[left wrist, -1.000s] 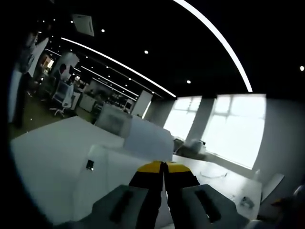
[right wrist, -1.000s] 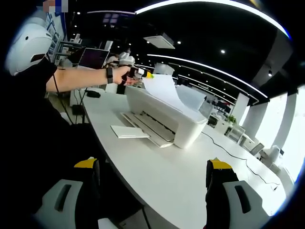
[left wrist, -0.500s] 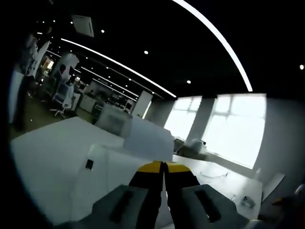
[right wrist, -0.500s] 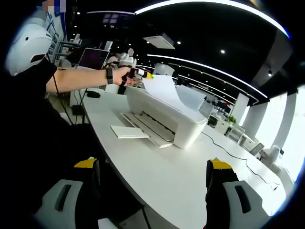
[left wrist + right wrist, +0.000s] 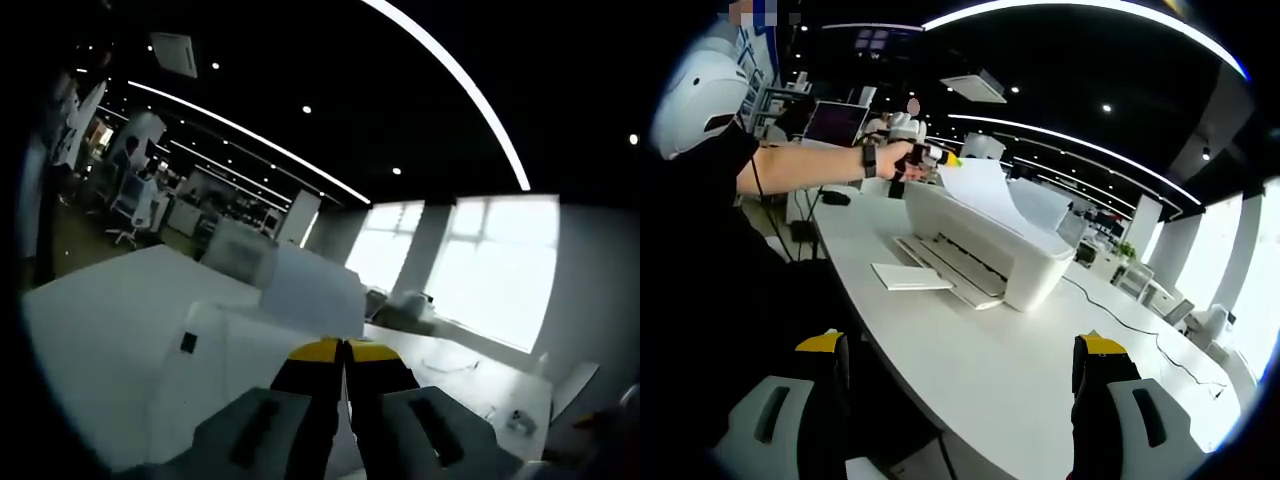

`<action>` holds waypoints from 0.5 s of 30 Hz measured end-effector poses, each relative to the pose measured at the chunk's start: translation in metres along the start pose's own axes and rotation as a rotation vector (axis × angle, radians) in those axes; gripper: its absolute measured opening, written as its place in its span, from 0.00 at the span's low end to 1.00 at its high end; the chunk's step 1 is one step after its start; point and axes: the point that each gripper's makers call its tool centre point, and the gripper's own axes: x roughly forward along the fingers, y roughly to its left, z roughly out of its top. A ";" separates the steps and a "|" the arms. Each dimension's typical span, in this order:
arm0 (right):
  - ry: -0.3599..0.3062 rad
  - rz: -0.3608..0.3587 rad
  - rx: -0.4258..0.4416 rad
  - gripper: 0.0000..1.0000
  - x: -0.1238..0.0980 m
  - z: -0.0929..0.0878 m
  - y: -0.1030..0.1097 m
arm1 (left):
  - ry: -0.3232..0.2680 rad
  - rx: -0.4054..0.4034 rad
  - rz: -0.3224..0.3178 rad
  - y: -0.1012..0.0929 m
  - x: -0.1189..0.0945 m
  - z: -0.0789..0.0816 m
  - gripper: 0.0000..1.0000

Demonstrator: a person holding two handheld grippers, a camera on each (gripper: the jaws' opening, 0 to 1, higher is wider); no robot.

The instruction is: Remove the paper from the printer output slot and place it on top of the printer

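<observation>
In the right gripper view a white printer [image 5: 1015,262] stands on a long white table [image 5: 1040,390]. A person's hand holds my left gripper [image 5: 945,157] at the printer's far left end. It is shut on the edge of a white paper sheet [image 5: 985,195], which curves over the printer's top. In the left gripper view my left gripper [image 5: 340,348] has its yellow-tipped jaws pressed together. The paper [image 5: 310,288] runs ahead of them above the printer [image 5: 220,352]. My right gripper [image 5: 962,370] is open, well back from the printer at the table's near edge, with nothing between its jaws.
A flat white panel [image 5: 912,276] lies on the table in front of the printer's output tray [image 5: 952,265]. A thin cable [image 5: 1130,320] runs across the table to the right. A person's arm [image 5: 805,165] reaches in from the left. Monitors [image 5: 837,120] stand behind.
</observation>
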 end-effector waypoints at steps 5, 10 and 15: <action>-0.002 0.000 -0.001 0.88 0.000 0.001 0.000 | 0.000 -0.002 0.000 -0.001 -0.002 -0.001 0.06; 0.000 0.000 -0.003 0.88 0.000 0.002 0.000 | 0.000 -0.003 0.002 -0.002 -0.003 -0.003 0.06; -0.002 -0.001 -0.003 0.88 0.000 0.003 0.000 | 0.001 -0.002 0.002 -0.003 -0.005 -0.004 0.06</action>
